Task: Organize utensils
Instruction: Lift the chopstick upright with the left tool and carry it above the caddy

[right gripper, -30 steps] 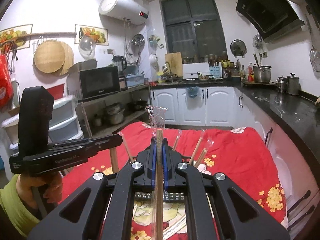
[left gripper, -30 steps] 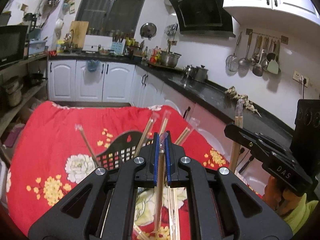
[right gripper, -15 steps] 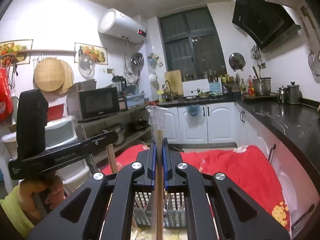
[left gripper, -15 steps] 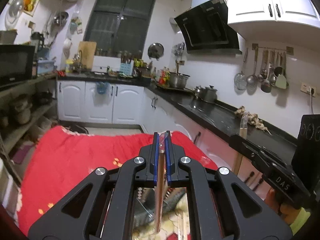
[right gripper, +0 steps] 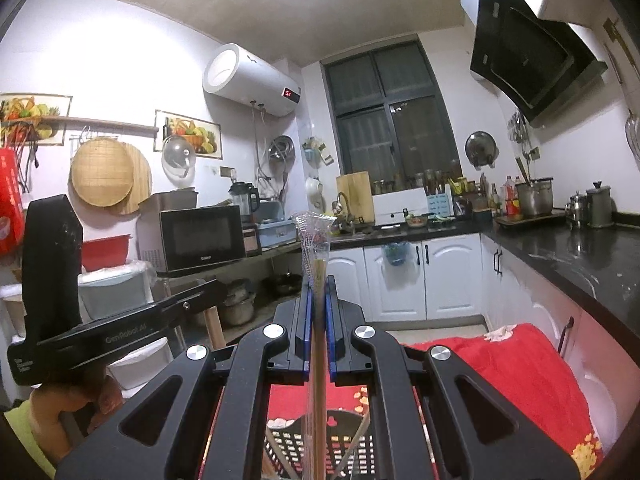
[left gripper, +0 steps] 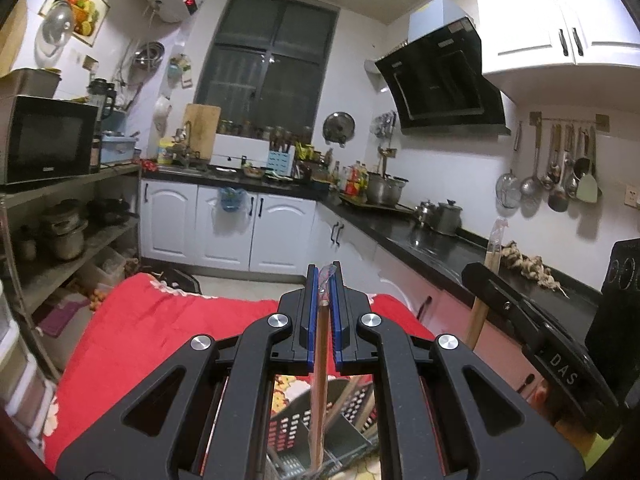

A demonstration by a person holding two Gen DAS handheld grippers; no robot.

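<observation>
Chopsticks (left gripper: 320,364) clamped upright in left gripper (left gripper: 323,320), fingers (left gripper: 309,316) tight on the shaft; a second wrapped pair (right gripper: 317,280) pinched likewise in right gripper (right gripper: 317,328). Both now raised and tilted up from a second ago, basket (left gripper: 344,428) dropped from mid-view to the near bottom edge over the red table (left gripper: 132,332). Probably lifted clear, ready to lower into the basket.
</observation>
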